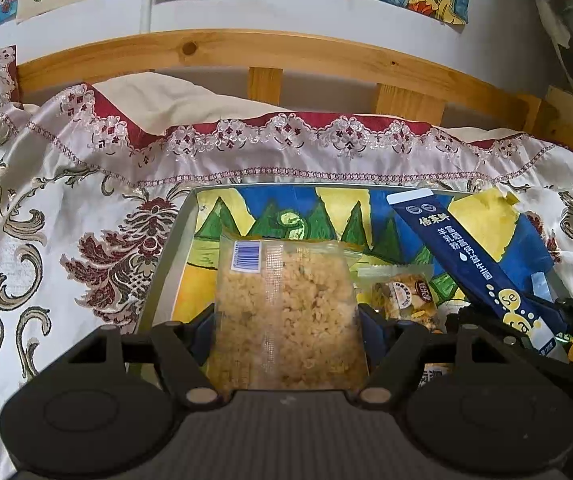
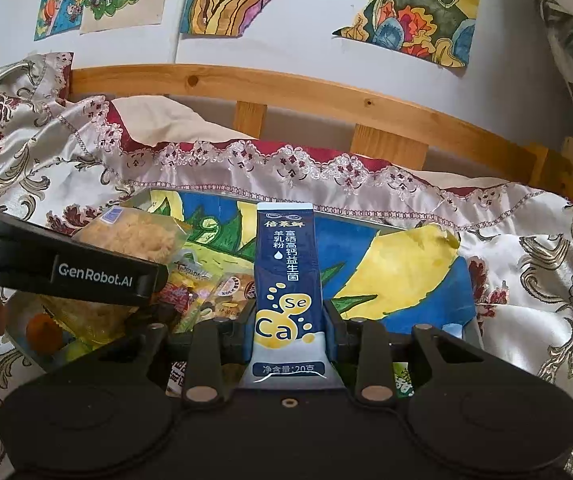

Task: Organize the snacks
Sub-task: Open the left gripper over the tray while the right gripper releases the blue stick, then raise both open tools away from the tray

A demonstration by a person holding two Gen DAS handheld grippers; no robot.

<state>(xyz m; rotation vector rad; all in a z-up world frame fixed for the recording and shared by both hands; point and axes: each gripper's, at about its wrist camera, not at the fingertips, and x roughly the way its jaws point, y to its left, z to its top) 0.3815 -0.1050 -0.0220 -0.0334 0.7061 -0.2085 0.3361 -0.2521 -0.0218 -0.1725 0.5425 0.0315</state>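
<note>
Left gripper point(image 1: 286, 320) clamped on puffed-snack bag point(image 1: 286, 304), jaws wide round it. Right gripper point(image 2: 288, 330) pinching narrow blue sachet point(image 2: 286, 276), upright. Both held over tray point(image 1: 166, 264) on bedspread point(image 1: 66, 200), loose snacks point(image 2: 210, 292) heaped at tray's near end.

Risks, as I judge:
- Grippers close together; could knock each other.
- Bag crushable; squeeze may break contents.
- Sachet slippery; may tilt out.
- Tray on soft bedding; a push may tip it.
</note>
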